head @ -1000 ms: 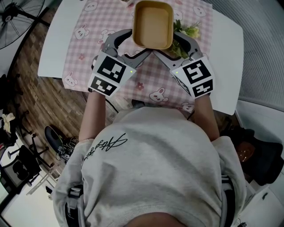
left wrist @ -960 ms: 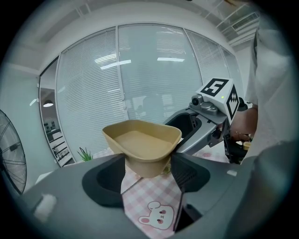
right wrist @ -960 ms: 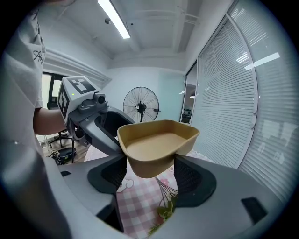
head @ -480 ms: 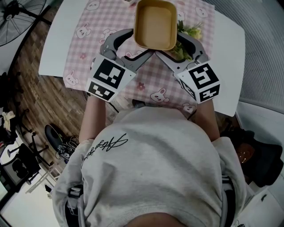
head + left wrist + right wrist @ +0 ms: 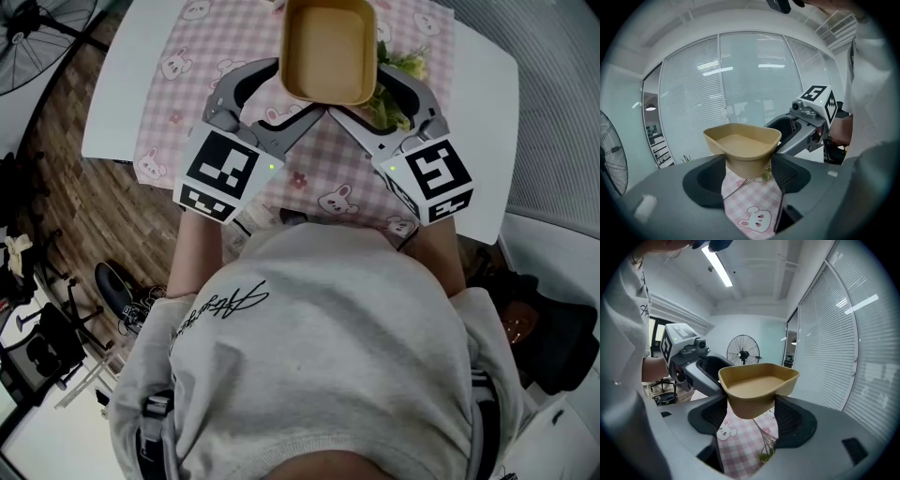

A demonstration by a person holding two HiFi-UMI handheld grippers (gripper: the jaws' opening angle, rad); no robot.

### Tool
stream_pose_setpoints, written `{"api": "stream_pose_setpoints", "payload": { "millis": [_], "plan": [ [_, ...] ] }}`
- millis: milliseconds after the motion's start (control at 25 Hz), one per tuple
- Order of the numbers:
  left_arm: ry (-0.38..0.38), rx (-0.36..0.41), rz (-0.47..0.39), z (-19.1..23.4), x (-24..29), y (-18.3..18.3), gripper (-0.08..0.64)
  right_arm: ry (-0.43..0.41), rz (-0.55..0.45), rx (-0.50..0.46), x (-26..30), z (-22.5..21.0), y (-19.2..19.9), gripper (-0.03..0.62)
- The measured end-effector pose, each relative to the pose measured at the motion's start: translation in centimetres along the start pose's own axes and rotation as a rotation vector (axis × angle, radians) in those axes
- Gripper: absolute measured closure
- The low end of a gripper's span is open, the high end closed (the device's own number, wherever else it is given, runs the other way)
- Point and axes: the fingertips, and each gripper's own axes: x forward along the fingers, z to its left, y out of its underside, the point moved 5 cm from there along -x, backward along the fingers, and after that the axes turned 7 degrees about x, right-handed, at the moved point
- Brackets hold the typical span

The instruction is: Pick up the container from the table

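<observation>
The tan, empty container (image 5: 328,52) hangs above the table, held at its near end by both grippers. My left gripper (image 5: 295,94) is shut on its near left corner, and my right gripper (image 5: 361,94) is shut on its near right corner. In the left gripper view the container (image 5: 743,145) sits wedged between the dark pads of the left gripper (image 5: 747,171), with the pink cloth below. The right gripper view shows the container (image 5: 757,385) clamped the same way in the right gripper (image 5: 750,416).
A pink checked cloth with bunny prints (image 5: 187,75) covers the white table (image 5: 122,103). A sprig of greenery and flowers (image 5: 398,66) lies under the container's right side. A standing fan (image 5: 28,37) and an office chair (image 5: 47,352) stand on the wooden floor at the left.
Both grippers have risen a little with the container between them; the marker cubes look larger and the container sits higher in the head view.
</observation>
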Motion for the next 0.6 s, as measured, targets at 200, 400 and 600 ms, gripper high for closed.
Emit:
{"api": "stream_pose_setpoints", "payload": {
  "millis": [200, 400, 600],
  "plan": [
    [0.002, -0.001, -0.008, 0.04, -0.39, -0.39, 0.262, -0.003, -0.005, 0.004, -0.25, 0.18, -0.47, 0.276],
    [0.004, -0.001, -0.008, 0.03, -0.37, -0.28, 0.262, 0.004, -0.003, 0.007, -0.24, 0.26, -0.38, 0.278],
    [-0.001, -0.003, -0.008, -0.12, -0.37, -0.04, 0.264, 0.003, -0.002, 0.011, -0.17, 0.34, -0.13, 0.279]
  ]
}}
